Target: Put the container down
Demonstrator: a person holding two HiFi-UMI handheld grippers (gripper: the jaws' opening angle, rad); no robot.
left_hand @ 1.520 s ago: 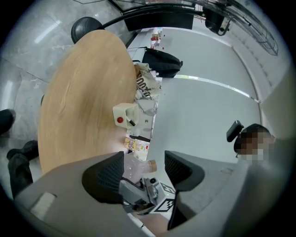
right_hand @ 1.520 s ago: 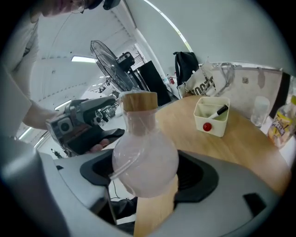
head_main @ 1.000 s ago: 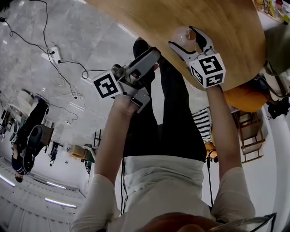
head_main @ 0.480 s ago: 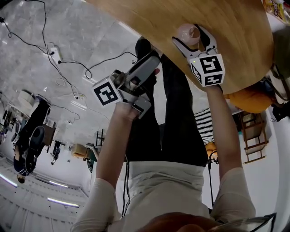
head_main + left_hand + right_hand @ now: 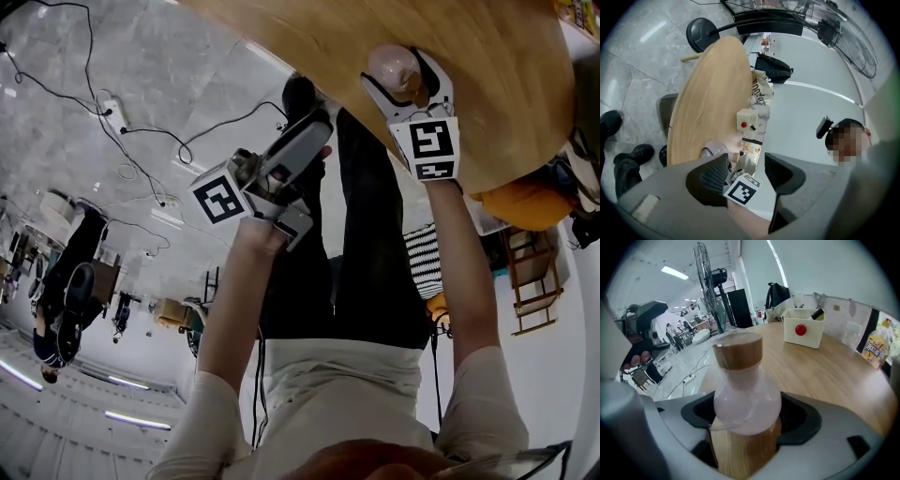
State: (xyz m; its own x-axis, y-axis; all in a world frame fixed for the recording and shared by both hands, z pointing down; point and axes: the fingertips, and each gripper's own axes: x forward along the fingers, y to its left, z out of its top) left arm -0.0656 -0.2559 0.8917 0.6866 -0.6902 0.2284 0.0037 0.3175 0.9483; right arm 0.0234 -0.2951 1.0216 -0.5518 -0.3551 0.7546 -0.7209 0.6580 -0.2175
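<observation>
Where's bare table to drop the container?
Bare table from the container to the white box, and on toward the yellow packet. Crowded along the wall edge: box, packet, black bag.

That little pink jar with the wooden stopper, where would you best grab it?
Grip the jar by its round belly, from the side, as the right gripper does now: the bulge below the wooden stopper likely gives the pads a seat.

The container's [image 5: 746, 401] base is hidden below the right claw's [image 5: 750, 420] pads, so whether it touches the tabletop [image 5: 829, 376] cannot be told. Beyond the claw, a yellow bottle's [image 5: 873, 348] label is too blurred to read.
</observation>
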